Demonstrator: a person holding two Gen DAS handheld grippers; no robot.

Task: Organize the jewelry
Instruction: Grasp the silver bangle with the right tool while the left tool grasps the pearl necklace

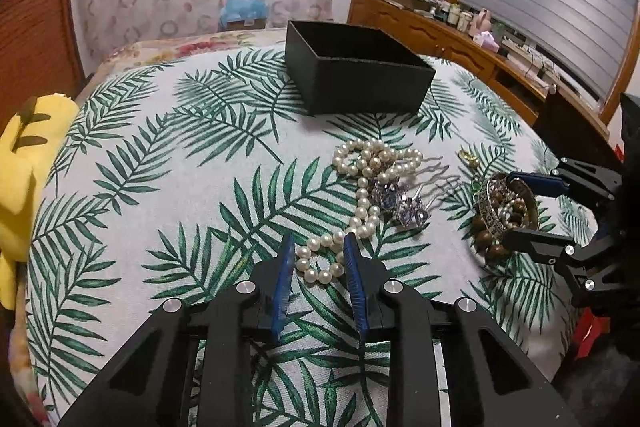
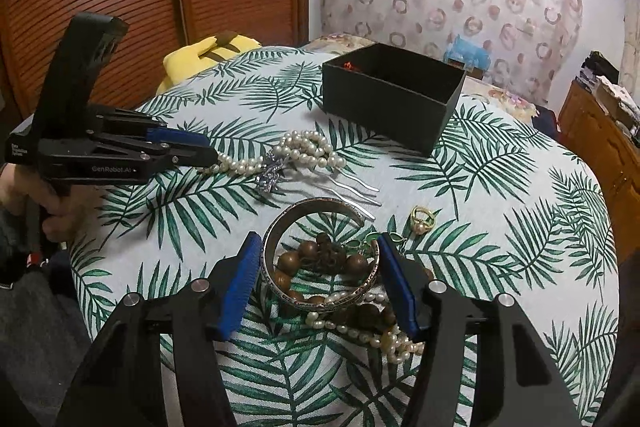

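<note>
A long pearl necklace [image 1: 362, 187] lies coiled on the palm-leaf tablecloth [image 1: 180, 187]. Its near loop sits between the blue pads of my left gripper [image 1: 319, 251], which press it from both sides. My right gripper [image 2: 318, 239] is closed on a metal bangle [image 2: 276, 283], one pad against each side. Brown wooden beads [image 2: 320, 259] and a second pearl strand [image 2: 360, 335] lie inside and under the bangle. The left wrist view also shows the right gripper [image 1: 510, 207] around the bangle [image 1: 494, 215]. An open black box [image 1: 360, 83] stands beyond the jewelry.
A crystal hair comb [image 2: 276, 167] lies beside the pearls and a gold ring [image 2: 422, 217] to the right of the bangle. A yellow plush toy [image 1: 24, 163] sits at the table's left edge. A wooden dresser [image 1: 460, 39] stands behind on the right.
</note>
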